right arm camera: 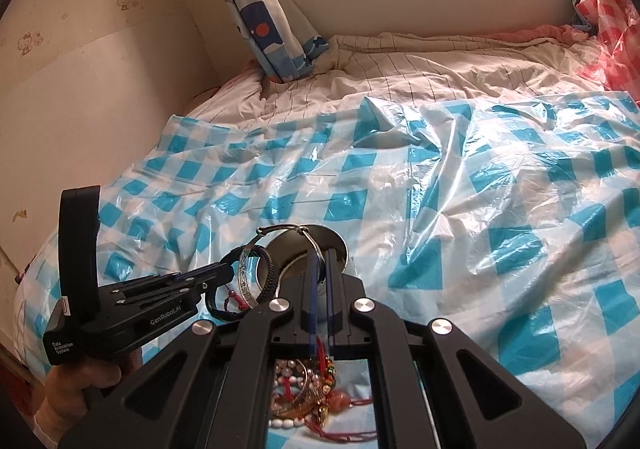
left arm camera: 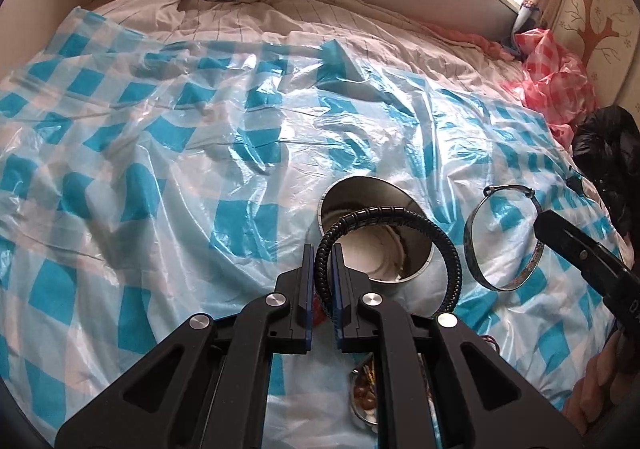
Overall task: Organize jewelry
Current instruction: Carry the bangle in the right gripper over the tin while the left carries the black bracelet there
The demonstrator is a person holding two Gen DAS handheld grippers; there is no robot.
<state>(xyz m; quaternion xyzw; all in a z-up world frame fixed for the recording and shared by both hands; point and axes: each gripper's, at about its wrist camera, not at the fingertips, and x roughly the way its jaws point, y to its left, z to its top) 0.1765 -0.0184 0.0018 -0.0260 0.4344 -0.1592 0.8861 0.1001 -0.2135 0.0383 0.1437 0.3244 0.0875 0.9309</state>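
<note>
My left gripper (left arm camera: 322, 249) is shut on a black braided bracelet (left arm camera: 384, 215) and holds it up over a round steel bowl (left arm camera: 340, 195) on the blue checked plastic sheet. My right gripper (right arm camera: 319, 253) is shut on a thin silver engraved bangle (left arm camera: 472, 245), which hangs in the air to the right of the bowl; it also shows in the right wrist view (right arm camera: 245, 269). The left gripper (right arm camera: 230, 269) appears at the left of the right wrist view. A pile of beaded and red-corded jewelry (right arm camera: 308, 393) lies below the right gripper.
The blue checked plastic sheet (left arm camera: 180, 137) covers a bed with a striped quilt (right arm camera: 420, 77). A pink checked bag (left arm camera: 556, 77) and a black bag (left arm camera: 608, 153) lie at the right. A wall (right arm camera: 100, 89) and a curtain (right arm camera: 272, 29) stand at the left, a window behind.
</note>
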